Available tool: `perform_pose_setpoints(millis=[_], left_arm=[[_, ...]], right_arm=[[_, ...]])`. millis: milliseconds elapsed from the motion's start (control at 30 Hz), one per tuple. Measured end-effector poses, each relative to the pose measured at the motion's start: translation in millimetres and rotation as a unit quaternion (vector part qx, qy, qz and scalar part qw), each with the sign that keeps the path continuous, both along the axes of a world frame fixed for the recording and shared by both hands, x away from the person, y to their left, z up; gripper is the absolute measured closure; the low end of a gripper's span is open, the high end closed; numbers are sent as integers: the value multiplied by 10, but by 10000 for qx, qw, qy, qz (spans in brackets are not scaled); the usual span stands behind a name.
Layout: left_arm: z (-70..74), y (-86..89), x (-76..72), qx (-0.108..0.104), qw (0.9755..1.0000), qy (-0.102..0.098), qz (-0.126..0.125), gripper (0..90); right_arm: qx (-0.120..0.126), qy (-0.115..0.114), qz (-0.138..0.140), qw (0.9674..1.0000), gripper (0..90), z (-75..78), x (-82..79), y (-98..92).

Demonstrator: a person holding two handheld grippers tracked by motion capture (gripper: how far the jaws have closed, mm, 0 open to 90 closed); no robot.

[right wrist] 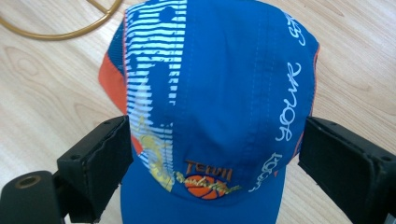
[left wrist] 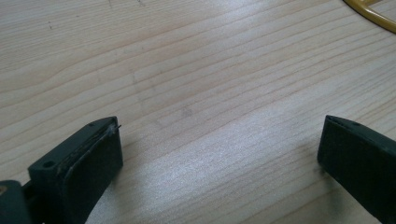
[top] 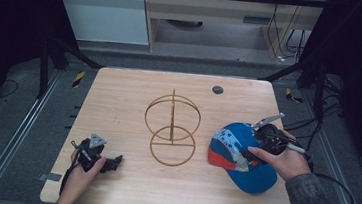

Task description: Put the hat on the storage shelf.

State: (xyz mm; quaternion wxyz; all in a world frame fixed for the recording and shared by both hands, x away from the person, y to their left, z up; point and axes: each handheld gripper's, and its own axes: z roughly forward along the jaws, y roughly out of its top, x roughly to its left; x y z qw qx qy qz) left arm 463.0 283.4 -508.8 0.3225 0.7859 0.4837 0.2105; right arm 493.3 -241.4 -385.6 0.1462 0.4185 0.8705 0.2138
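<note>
Your right gripper (top: pixel 269 139) sits over the crown of the blue fabric baseball cap with white stripes, orange side panels and white lettering (top: pixel 240 155), which lies on the pale wooden tabletop (top: pixel 134 97) near its right edge, its brim pointing toward you. In the right gripper view, your two black fingers (right wrist: pixel 100 163) stand wide apart, one on each side of the cap (right wrist: pixel 219 93), close to its sides; whether they touch the fabric cannot be told, and the cap is not squeezed. A small orange basketball logo shows on the front panel just above the brim. Your right hand (top: pixel 286 160) wraps the gripper body from the right.

Your left gripper (top: pixel 97 155) rests low at the front left of the tabletop, well apart from the cap, held in your left hand (top: pixel 78 180). In the left gripper view its fingers (left wrist: pixel 88 158) are spread wide with bare wood (left wrist: pixel 196 93) between them; they hold nothing.

Between the two grippers, at the middle of the tabletop, stands the gold wire stand made of rings around an upright post (top: pixel 171 129). Its flat base ring lies just left of the cap. A curved piece of that gold wire shows at the top right corner of the left gripper view (left wrist: pixel 373 14) and at the top left of the right gripper view (right wrist: pixel 60 25). A small dark round disc (top: pixel 217 90) sits near the tabletop's far edge.
</note>
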Motion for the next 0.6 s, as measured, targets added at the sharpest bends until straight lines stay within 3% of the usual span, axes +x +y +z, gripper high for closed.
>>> perform_pose_setpoints(millis=[300,367,400,433,600], left_arm=[[-1,-4,-1,-1,10000,-6,-5,0],[-1,-8,-2,-1,10000,-11,-12,0],[-1,-8,-2,-1,10000,-11,-12,0],[-1,-8,-2,-2,10000,-11,-14,0],[-1,-14,-2,-7,10000,-6,-22,0]], right_arm=[[-124,354,-42,9993,135,-171,106,61],[-169,443,-41,9989,220,-201,111,74],[-169,443,-41,9989,220,-201,111,74],[-176,461,-4,9988,292,-215,115,78],[-241,600,103,9979,491,-253,120,105]])
